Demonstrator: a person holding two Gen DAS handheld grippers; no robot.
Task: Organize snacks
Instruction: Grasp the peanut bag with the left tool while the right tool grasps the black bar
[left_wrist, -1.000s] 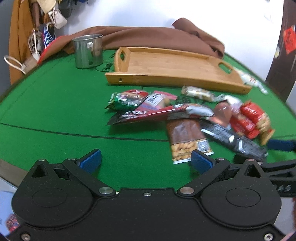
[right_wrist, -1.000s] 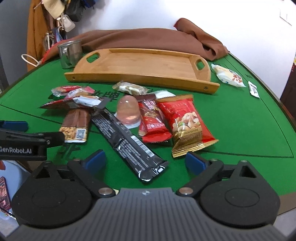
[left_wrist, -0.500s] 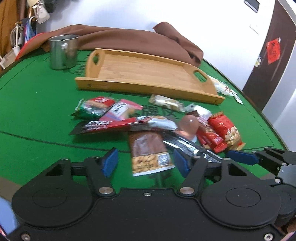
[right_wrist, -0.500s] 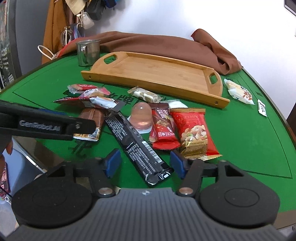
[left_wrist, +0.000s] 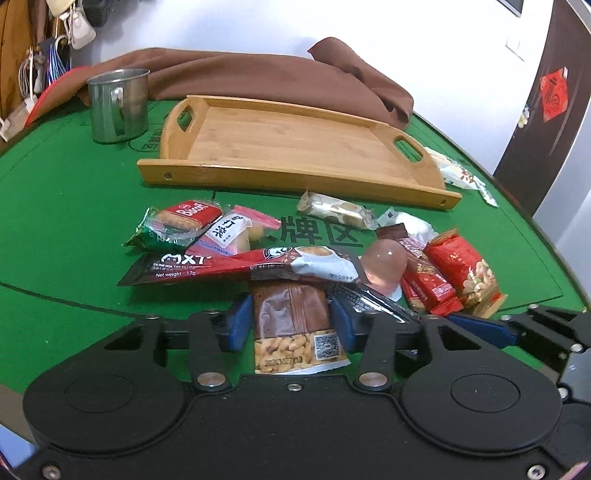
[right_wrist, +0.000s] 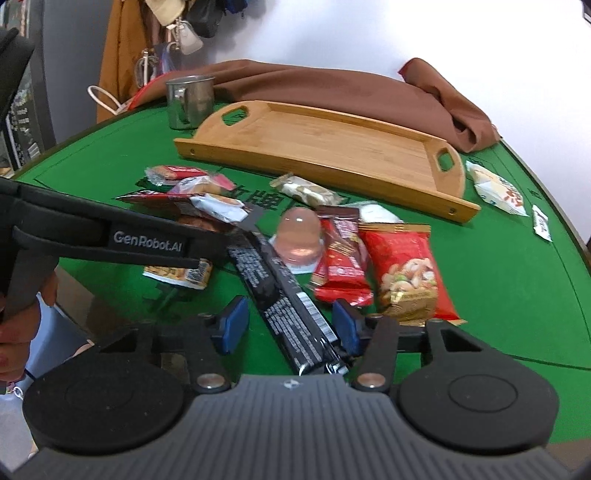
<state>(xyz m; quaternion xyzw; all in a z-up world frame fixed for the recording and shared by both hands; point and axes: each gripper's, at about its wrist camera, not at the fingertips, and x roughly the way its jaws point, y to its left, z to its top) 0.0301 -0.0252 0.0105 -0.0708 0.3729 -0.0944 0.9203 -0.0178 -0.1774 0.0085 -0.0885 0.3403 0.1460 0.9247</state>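
Green tabletop (left_wrist: 66, 206); wooden tray (left_wrist: 295, 147) at 12 o'clock, bare. Left hand-held gripper (left_wrist: 288, 325) just closing, pinching brown peanut pack (left_wrist: 295, 325); coffee stick (left_wrist: 240, 264) overlapping may drag along. Right hand-held gripper (right_wrist: 288, 325) closing around black bar (right_wrist: 284, 295), pads apart from it; may slip.

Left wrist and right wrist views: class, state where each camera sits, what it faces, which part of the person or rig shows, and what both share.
Left wrist: on the left gripper, facing a brown peanut packet between its pads; the right gripper intrudes.
Right wrist: on the right gripper, facing a long black wrapper; the left gripper's arm and a hand show.
Shared: empty bamboo tray, steel mug, green felt table.
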